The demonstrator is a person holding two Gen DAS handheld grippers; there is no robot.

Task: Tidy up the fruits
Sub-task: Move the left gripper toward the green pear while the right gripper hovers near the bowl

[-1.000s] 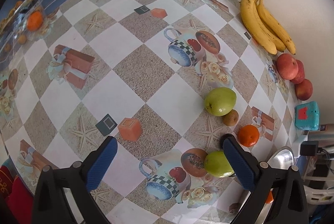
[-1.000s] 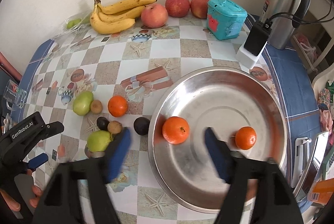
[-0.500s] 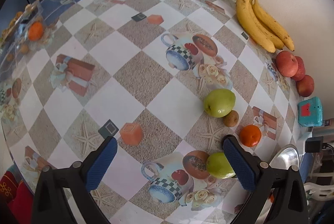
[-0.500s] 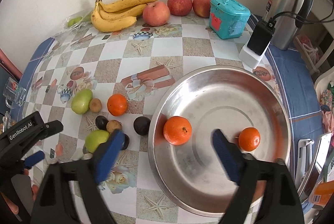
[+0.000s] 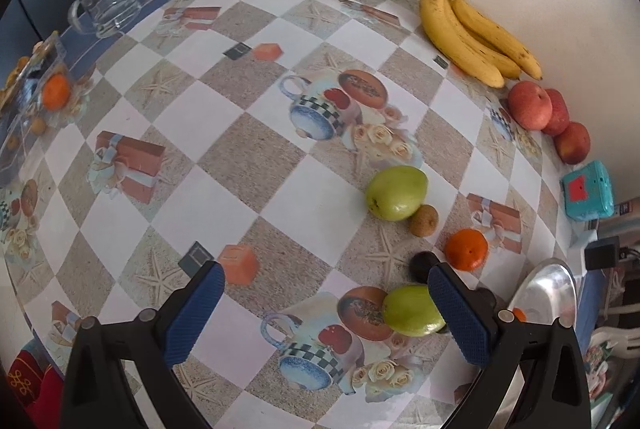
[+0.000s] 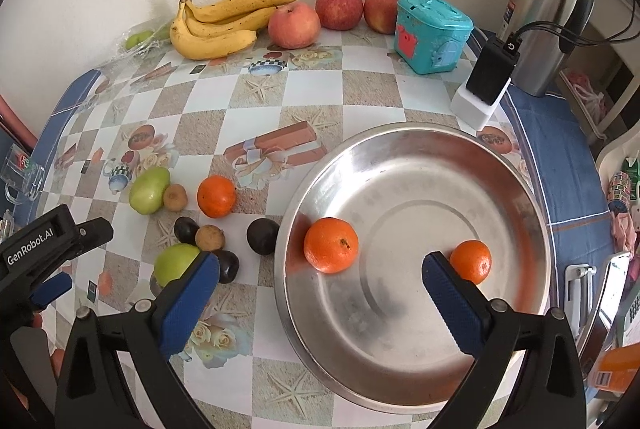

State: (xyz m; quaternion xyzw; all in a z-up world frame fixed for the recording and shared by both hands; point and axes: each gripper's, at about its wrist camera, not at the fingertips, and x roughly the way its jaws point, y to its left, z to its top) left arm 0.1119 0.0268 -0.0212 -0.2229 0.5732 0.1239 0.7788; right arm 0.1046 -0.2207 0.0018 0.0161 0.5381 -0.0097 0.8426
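Left wrist view: my left gripper (image 5: 324, 305) hangs wide apart, empty, the round green fruit (image 5: 412, 311) just inside its right finger; I'd centre before squeezing.

Right wrist view: right gripper (image 6: 318, 275) spread wide, empty, over the shiny steel basin (image 6: 516, 185); both small oranges (image 6: 331, 245) sit inside.

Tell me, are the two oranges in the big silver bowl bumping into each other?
Apart. The right wrist view shows bare metal of the silver bowl between the bigger orange and the smaller orange.
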